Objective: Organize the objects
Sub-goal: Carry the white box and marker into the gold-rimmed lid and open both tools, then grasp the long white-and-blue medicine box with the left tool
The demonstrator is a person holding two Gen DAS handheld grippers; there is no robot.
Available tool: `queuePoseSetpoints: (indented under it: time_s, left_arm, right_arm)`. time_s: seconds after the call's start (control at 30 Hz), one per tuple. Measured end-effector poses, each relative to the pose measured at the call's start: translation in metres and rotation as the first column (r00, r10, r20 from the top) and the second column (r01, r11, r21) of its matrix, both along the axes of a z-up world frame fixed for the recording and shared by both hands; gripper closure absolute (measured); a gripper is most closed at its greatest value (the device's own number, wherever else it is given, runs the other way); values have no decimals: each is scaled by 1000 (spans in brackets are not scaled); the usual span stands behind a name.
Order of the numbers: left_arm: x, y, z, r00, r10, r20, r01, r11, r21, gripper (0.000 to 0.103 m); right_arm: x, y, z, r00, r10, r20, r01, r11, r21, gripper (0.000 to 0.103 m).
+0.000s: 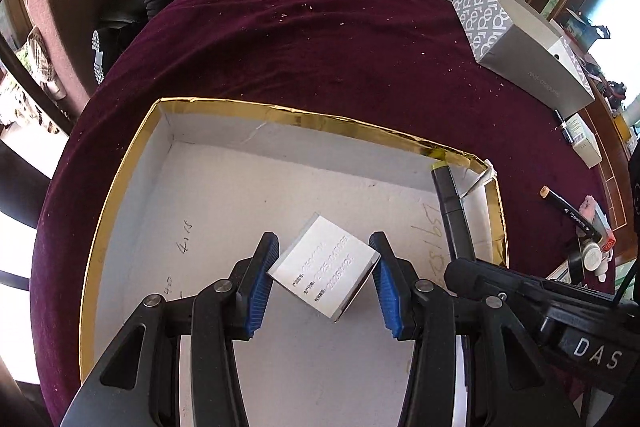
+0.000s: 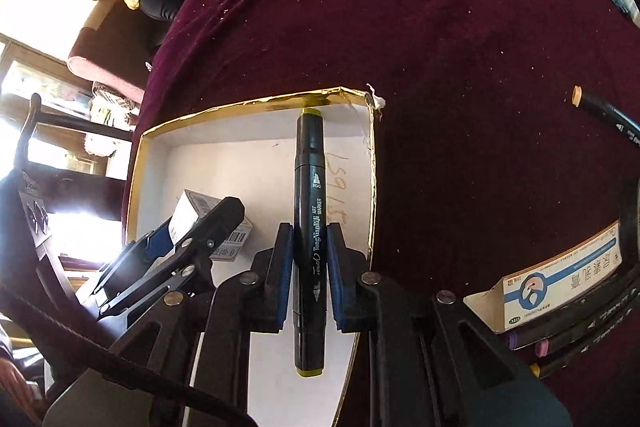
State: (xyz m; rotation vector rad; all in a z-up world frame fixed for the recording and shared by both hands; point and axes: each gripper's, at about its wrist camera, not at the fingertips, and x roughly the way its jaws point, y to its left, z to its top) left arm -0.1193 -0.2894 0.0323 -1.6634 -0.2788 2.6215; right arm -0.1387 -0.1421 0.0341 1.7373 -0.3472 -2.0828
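1. My left gripper (image 1: 324,271) clamps a small white box (image 1: 326,269) between its blue fingers (image 1: 260,291).
2. Beneath lies a gold-rimmed tray (image 1: 280,115) on the maroon-covered desk (image 1: 320,47).
3. A black marker (image 1: 454,211) stands at the tray's right wall.

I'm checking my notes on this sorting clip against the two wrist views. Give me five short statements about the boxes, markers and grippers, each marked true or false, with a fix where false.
1. The right gripper is shut on a black marker. True.
2. The left gripper holds a small white box over the open tray. True.
3. The tray's rim is silver. False: it is gold.
4. The tablecloth is green. False: it is dark maroon.
5. The held marker has yellow-green ends. True.
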Motion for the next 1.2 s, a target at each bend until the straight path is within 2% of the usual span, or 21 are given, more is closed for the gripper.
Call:
queuePoseSetpoints:
  time_s: [0.23,0.3,0.47,0.67,0.77,0.83,0.87,0.9,0.93,0.97,1.0,1.03,1.1,1.2]
  left_arm:
    - [-3,4,2,1000,-16,15,16,999,-45,58]
    - [-1,5,6,1000,-24,4,24,998,-58,58]
    - [5,8,22,999,-22,-39,19,996,-91,58]
    - [15,25,40,997,-36,-71,27,993,-119,58]
    - [23,37,49,996,-41,-84,29,989,-145,58]
    - [30,46,59,995,-44,-94,29,987,-157,58]
    - [32,49,62,994,-43,-96,28,988,-153,58]
    - [35,52,66,995,-40,-94,28,991,-132,58]
    - [38,56,69,995,-37,-92,28,994,-101,58]
    - [41,59,71,995,-38,-92,31,997,-75,58]
    - [44,65,74,995,-45,-92,41,998,-46,58]
    - [46,71,75,994,-55,-91,52,998,-32,58]
    - [49,93,74,991,-103,-90,101,995,-21,58]
    - [50,135,64,978,-191,-78,190,982,-17,58]
  right_arm:
    - [-1,1,8,1000,-8,-20,9,1000,20,88]
    - [0,1,14,999,-10,-47,12,999,36,83]
    - [4,12,37,995,-23,-100,28,998,51,82]
    - [16,43,76,975,-38,-219,58,995,85,82]
    - [33,70,104,935,-56,-349,107,986,130,80]
    - [49,92,123,885,-73,-459,167,972,167,52]
    - [56,105,128,861,-85,-502,197,965,173,18]
    - [57,114,130,851,-92,-517,209,963,173,8]
    - [56,129,128,857,-101,-506,210,964,164,8]
    - [53,141,123,875,-120,-468,217,963,159,9]
    - [47,163,113,906,-161,-392,225,967,123,12]
    - [44,180,104,920,-196,-341,236,969,79,13]
    - [46,211,90,925,-248,-287,274,960,53,13]
    - [51,245,71,932,-276,-237,299,952,66,13]
